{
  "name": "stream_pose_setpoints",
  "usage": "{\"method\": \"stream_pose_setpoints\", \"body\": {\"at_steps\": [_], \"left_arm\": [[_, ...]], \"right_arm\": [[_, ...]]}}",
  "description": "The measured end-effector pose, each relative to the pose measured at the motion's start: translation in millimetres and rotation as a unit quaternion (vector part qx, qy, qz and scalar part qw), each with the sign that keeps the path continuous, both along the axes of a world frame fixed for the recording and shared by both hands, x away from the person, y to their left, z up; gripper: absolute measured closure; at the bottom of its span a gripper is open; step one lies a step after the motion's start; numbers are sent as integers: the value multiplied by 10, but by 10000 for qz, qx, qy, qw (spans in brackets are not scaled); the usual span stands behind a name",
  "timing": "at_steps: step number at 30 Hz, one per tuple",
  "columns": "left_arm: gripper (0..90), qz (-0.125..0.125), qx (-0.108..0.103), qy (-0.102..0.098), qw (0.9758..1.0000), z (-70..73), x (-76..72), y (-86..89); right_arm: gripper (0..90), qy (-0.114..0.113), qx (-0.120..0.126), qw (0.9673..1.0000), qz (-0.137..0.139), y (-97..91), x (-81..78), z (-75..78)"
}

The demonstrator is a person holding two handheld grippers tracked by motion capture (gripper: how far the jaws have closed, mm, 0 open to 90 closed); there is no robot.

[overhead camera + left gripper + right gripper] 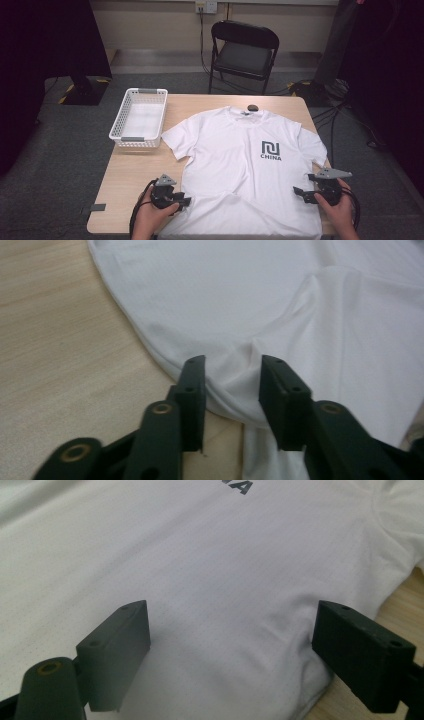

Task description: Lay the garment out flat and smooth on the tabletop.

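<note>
A: White shirt (240, 165) spread flat, front up, across table (130, 170); hem over near edge. Soft, light, limp by the look. Likely to sag and bunch when lifted.

B: Best hold: side edges low down, pinching both layers. Left gripper (232, 377) at left side seam, jaws narrowly apart, fold of cloth between, not pressed. Right gripper (230, 635) wide open over right side near hem, holding nothing.

A: Pale wood top, smooth; cloth apt to slide. White basket (140, 117) at far left. Small dark object (253, 107) past collar.

B: Black folding chair (243, 52) beyond table. Grey floor, cables at right.
</note>
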State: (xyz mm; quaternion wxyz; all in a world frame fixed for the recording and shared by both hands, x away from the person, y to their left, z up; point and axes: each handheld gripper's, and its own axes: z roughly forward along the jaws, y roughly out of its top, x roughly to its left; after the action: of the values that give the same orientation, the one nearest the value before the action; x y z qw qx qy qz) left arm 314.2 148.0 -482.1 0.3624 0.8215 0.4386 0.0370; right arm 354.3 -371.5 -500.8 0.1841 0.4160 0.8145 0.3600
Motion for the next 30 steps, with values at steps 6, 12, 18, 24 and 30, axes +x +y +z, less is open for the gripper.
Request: {"method": "stream_pose_setpoints", "body": {"at_steps": [6, 12, 18, 24, 30], "left_arm": [[888, -200, 238, -32, 9995, 12, -5, 54], [890, -63, 146, -189, 9997, 35, -10, 246], [818, 55, 203, -334, 9992, 38, -65, 360], [592, -273, -31, -811, 9963, 129, -201, 273], [533, -1387, -11, -1095, 9843, 89, -353, -45]], "right_arm": [[144, 0, 0, 10000, 1, 0, 0, 0], [144, -3, -1, 10000, 9, -1, 2, 0], [144, -2, -3, 10000, 8, -1, 1, 0], [144, 2, -6, 10000, 12, -1, 1, 0], [144, 3, -5, 10000, 11, -1, 0, 0]]}}
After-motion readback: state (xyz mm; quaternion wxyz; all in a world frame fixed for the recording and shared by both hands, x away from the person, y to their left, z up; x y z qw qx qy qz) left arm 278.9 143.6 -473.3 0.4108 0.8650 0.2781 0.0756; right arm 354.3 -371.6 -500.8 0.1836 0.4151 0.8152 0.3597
